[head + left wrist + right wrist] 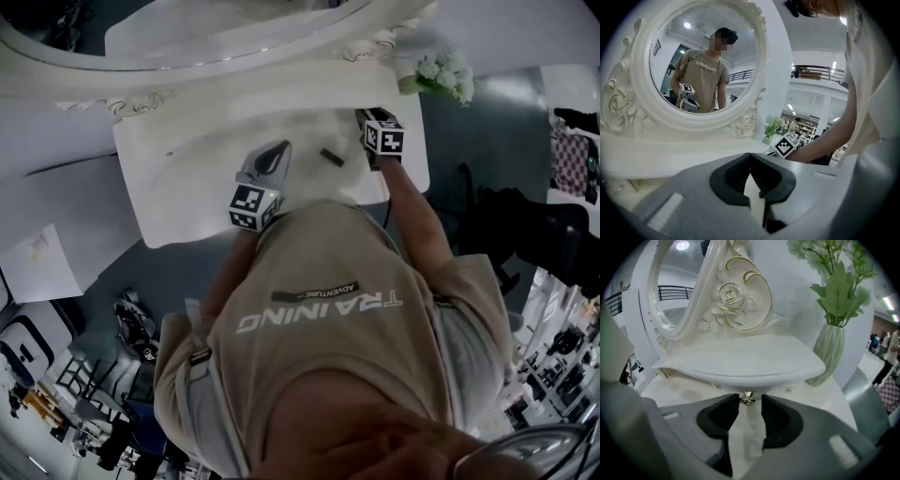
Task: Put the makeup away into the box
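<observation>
Right tongs (pixel 750 405): wide open, empty, flanking the gold drawer knob (pixel 747 399), presumably to pull it | left tongs (pixel 750 158): closed, empty, held clear.

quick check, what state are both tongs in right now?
Left tongs: closed, nothing between them.
Right tongs: open, small gold knob at the tips, not clamped.

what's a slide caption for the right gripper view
Jaws open, right gripper aims at the gold knob under the shelf; vase at right
</observation>
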Action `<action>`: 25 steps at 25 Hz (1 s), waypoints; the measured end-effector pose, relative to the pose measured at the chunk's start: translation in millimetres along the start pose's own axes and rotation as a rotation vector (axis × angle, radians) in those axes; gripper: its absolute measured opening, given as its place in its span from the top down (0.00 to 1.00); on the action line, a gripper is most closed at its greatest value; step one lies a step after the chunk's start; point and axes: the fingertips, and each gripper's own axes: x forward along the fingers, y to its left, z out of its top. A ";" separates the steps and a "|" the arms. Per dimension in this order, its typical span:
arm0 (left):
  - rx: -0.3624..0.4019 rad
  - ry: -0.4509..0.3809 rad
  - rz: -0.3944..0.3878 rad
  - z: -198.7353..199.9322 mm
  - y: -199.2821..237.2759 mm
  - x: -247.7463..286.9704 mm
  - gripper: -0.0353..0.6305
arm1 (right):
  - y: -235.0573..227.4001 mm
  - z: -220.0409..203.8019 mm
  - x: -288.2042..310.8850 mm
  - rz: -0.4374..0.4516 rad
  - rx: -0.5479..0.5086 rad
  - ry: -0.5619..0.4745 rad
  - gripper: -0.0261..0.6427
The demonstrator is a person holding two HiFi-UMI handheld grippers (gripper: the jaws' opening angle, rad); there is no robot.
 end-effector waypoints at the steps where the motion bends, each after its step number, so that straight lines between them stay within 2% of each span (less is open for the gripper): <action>1: 0.002 -0.002 0.003 0.4 0.1 -1.1 0.94 | 2.4 -0.8 0.4 0.006 -0.007 0.003 0.75; 2: 0.006 -0.005 0.004 1.7 -0.3 -1.9 0.94 | 4.8 -1.4 0.7 0.011 -0.013 0.005 0.79; 6: 0.026 -0.019 0.000 9.3 -5.1 -2.6 0.94 | 5.4 -3.5 0.5 0.015 -0.013 0.011 0.80; 12: 0.008 -0.028 0.004 11.4 -8.4 -2.6 0.94 | 4.6 -9.8 -10.0 0.015 -0.010 0.027 0.80; 25: 0.012 -0.019 -0.037 9.9 -19.8 8.0 0.94 | 14.5 -34.9 -26.1 0.052 0.016 0.015 0.81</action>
